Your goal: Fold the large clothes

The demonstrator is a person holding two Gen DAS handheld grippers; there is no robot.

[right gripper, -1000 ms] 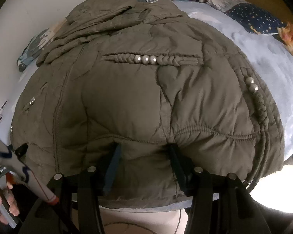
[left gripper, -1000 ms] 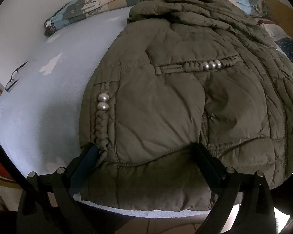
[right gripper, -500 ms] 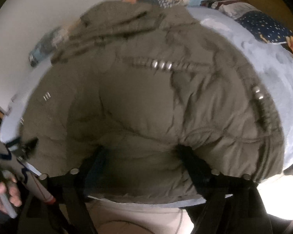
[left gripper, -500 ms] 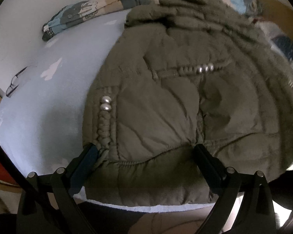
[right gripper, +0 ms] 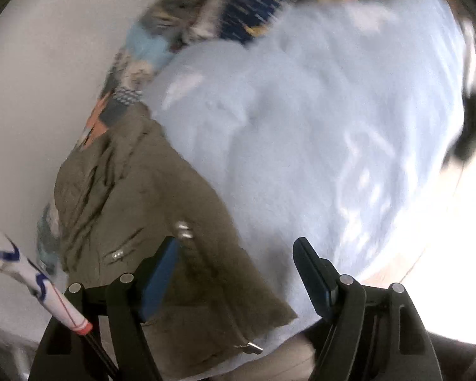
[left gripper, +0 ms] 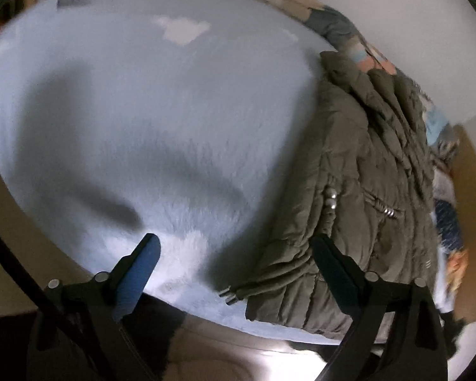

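Observation:
An olive padded jacket lies flat on a light blue fleece bed cover, with its collar toward the wall. In the left wrist view it fills the right side. My left gripper hovers over the jacket's lower left corner and its drawcord ends; its jaws are closing with nothing pressed between them. In the right wrist view the jacket sits lower left. My right gripper stands open above the jacket's right hem corner, near the zipper pull, and holds nothing.
Patterned bedding is bunched along the white wall, and a dark blue dotted pillow lies at the bed's head. A white stick with blue marks crosses the lower left of the right view. The bed's near edge runs just below both grippers.
The right jaws widened off the bunched hem. Both grippers left the middle of the hem, rolling and swinging outward: left toward the jacket's left corner, right toward its right corner.

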